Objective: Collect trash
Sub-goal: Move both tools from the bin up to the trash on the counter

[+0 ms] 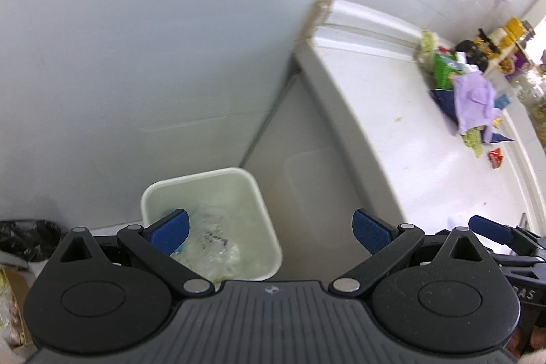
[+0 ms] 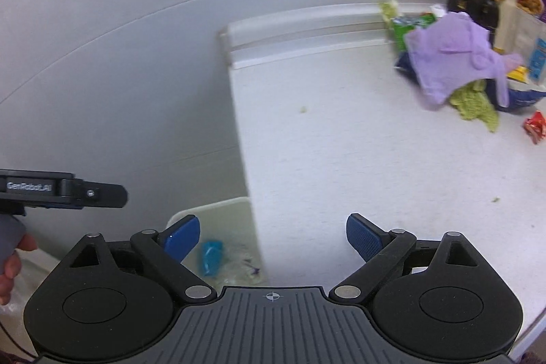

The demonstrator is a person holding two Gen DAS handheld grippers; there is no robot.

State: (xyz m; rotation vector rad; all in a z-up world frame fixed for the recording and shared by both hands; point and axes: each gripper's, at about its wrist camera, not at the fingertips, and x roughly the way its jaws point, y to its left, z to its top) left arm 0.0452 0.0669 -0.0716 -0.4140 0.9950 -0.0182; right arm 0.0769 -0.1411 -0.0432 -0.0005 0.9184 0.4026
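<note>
Looking through the left wrist view, we see our left claw point(image 1: 271, 232) spread wide and empty above the white bin point(image 1: 262, 207). The trash pile point(image 1: 472, 96) sits far back on the table point(image 1: 392, 166).

From the right wrist, the right claw point(image 2: 273, 239) gapes empty too. That lilac cloth point(image 2: 450, 57) looks soft and light; we judge pinching a raised fold best.
</note>
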